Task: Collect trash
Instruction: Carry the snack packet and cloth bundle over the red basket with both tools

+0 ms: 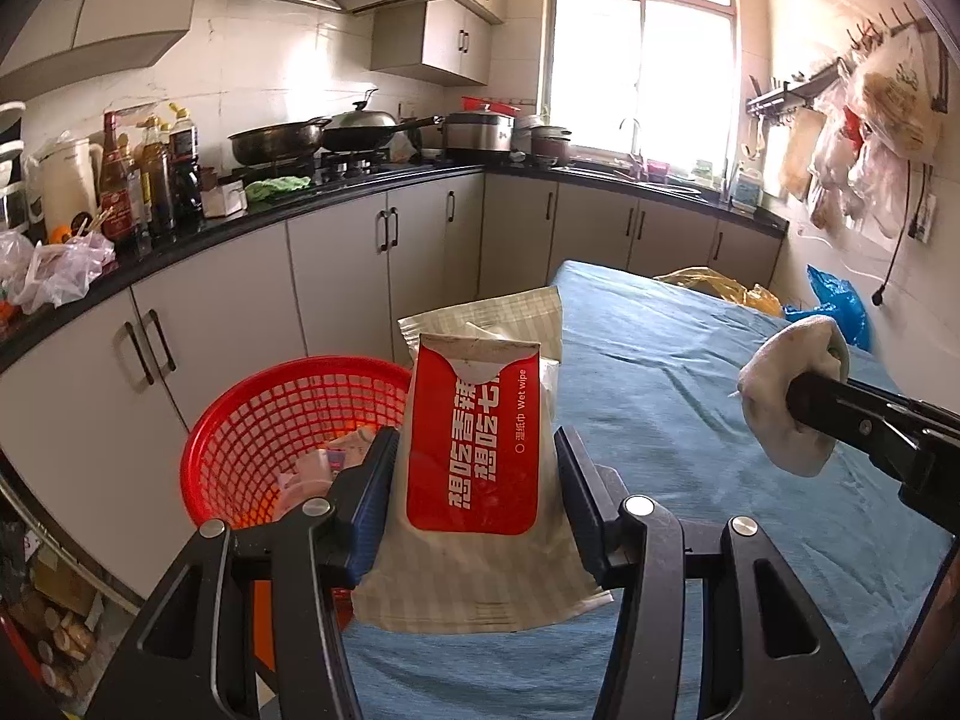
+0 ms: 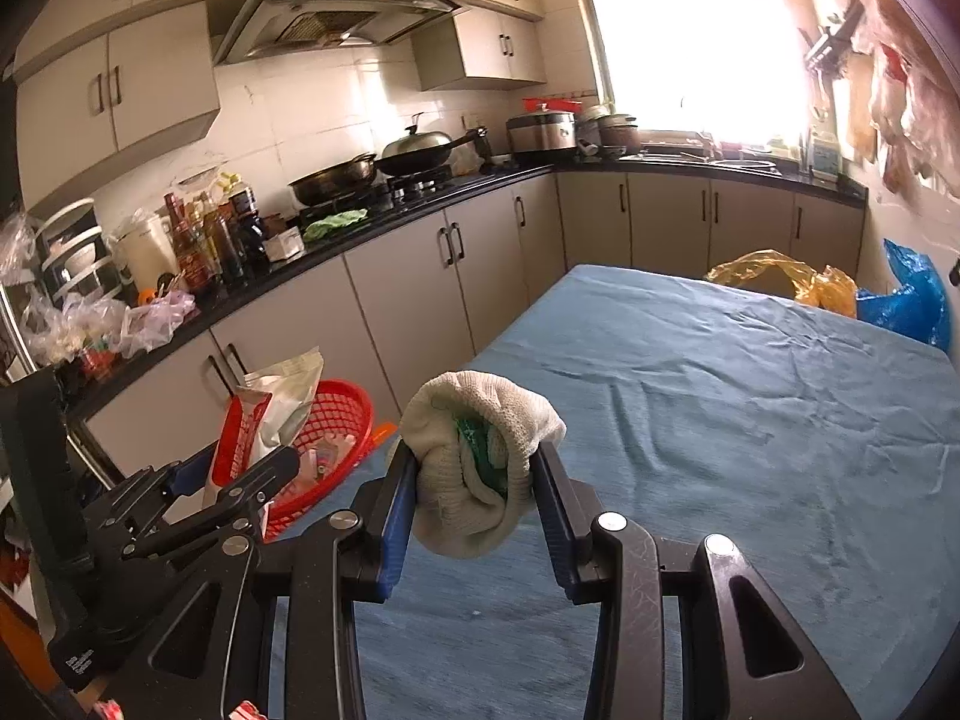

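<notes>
Trash partly in the red basket (image 1: 252, 420); my left gripper (image 1: 474, 462) grasps a wet-wipe pack (image 1: 474, 444), my right gripper (image 2: 474, 480) a balled cloth (image 2: 474, 480), both undropped, bench (image 2: 720, 420) otherwise bare

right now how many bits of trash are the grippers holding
2: a wet wipe packet in the left gripper, and a balled white rag in the right gripper. More trash sits in the red basket, partly hidden.
</notes>
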Available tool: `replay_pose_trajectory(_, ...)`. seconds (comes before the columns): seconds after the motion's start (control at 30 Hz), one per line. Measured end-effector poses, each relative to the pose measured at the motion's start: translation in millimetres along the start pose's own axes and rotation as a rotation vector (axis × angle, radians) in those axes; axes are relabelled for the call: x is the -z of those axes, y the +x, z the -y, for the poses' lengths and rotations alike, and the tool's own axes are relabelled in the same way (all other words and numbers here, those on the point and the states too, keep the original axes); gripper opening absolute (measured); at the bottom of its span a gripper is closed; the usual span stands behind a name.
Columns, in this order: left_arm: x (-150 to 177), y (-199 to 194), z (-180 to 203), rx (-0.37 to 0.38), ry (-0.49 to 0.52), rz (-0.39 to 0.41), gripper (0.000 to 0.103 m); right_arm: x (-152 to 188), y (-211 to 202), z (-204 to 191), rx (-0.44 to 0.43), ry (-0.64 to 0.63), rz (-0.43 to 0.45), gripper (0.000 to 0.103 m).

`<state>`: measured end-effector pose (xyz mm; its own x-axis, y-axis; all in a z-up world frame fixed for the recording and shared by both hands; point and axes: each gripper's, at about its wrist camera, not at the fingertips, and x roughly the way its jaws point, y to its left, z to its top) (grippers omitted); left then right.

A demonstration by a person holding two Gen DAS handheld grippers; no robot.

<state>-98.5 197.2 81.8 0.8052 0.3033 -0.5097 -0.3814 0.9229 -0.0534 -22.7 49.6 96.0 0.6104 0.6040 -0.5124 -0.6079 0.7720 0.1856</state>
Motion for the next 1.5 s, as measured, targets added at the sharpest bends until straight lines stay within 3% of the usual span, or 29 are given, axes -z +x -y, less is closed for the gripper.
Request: replay_pose_trajectory(1.5, 6.4, 40.6, -108.2, -0.092, -0.182, -0.079, 0.051, -21.5, 87.1, -93.1, -0.136, -0.103, -0.101, 0.042)
